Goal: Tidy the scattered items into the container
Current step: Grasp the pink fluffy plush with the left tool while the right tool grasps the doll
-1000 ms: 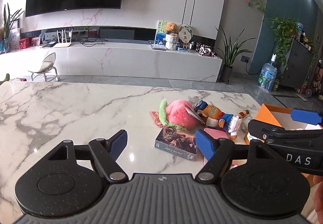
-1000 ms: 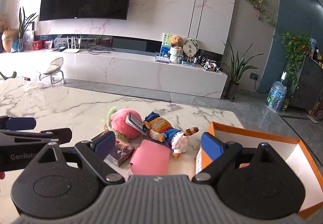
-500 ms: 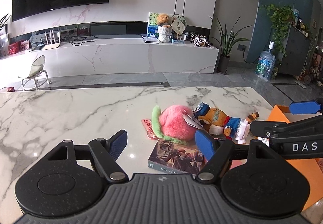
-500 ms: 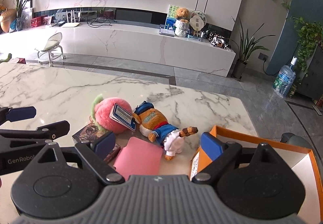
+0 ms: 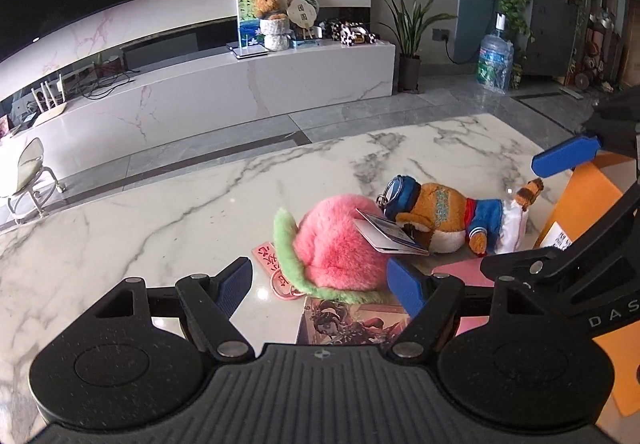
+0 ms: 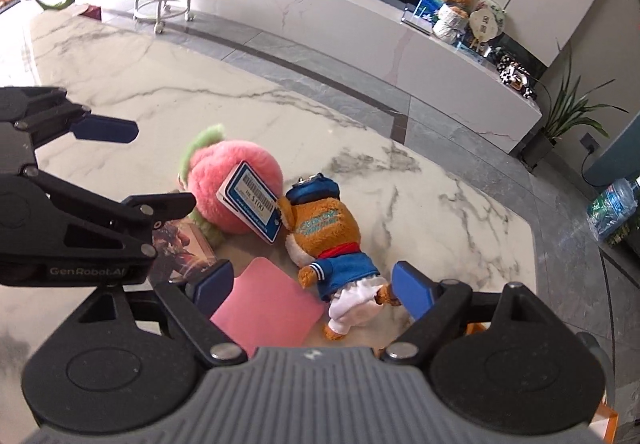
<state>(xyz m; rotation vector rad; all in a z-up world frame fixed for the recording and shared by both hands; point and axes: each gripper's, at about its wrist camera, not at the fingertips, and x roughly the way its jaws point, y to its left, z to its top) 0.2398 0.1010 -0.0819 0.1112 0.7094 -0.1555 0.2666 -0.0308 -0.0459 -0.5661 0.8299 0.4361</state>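
A pink peach plush (image 5: 340, 244) (image 6: 236, 188) with a green leaf and a price tag lies on the marble table. A bear plush in a blue jacket (image 5: 444, 216) (image 6: 328, 240) lies beside it. A pink card (image 6: 268, 308) and a dark picture card box (image 5: 352, 324) (image 6: 184, 244) lie in front of them. The orange box (image 5: 584, 196) stands at the right. My left gripper (image 5: 320, 284) is open just before the peach. My right gripper (image 6: 310, 284) is open above the bear's legs and the pink card.
A small pink tag (image 5: 272, 260) lies by the peach's leaf. The marble table (image 5: 160, 212) stretches to the left. Beyond its far edge are grey floor, a white TV bench (image 5: 240, 92) and a small chair (image 5: 28, 180).
Both grippers moved forward and tilted down toward the toys. The right gripper now hangs over the bear and pink card, and the left is closer to the peach. Both stay open.
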